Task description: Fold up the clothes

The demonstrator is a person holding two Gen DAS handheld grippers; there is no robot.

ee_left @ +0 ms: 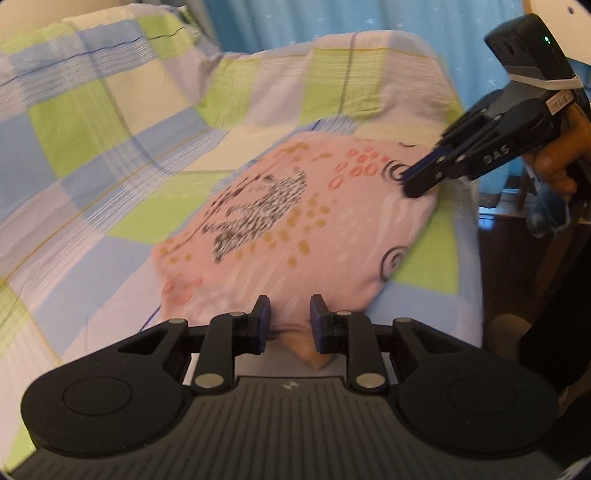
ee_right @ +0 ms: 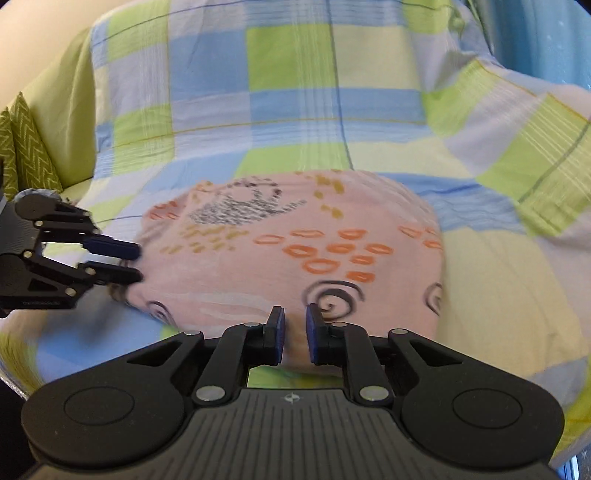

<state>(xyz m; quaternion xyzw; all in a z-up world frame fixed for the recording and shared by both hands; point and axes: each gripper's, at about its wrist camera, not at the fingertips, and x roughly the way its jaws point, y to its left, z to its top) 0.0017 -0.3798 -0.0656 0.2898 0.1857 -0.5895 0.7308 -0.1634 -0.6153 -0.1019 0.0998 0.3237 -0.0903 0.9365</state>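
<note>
Two grippers are seen at the pink patterned folded garment (ee_left: 295,229) on the checked blue-green bedsheet (ee_left: 92,122). "DAS" is read on the right gripper (ee_left: 410,184) only in the left view. The left gripper (ee_left: 290,325) is narrowly parted around cloth; the right's grip cannot be told.

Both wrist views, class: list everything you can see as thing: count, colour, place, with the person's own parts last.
Garment: one, pink with black, orange and mustard print, lying on the bedsheet.
Bedsheet: one, checked green, blue and white, covering the bed.
Curtain: one, blue, behind the bed.
Cushions: two, green zigzag, far left in the right wrist view.
Left tool: one, black with blue pads, at the garment's edge, slightly parted.
Right tool: one, black with blue pads, at another edge.
Hand: one, gripping the right tool's handle.
</note>
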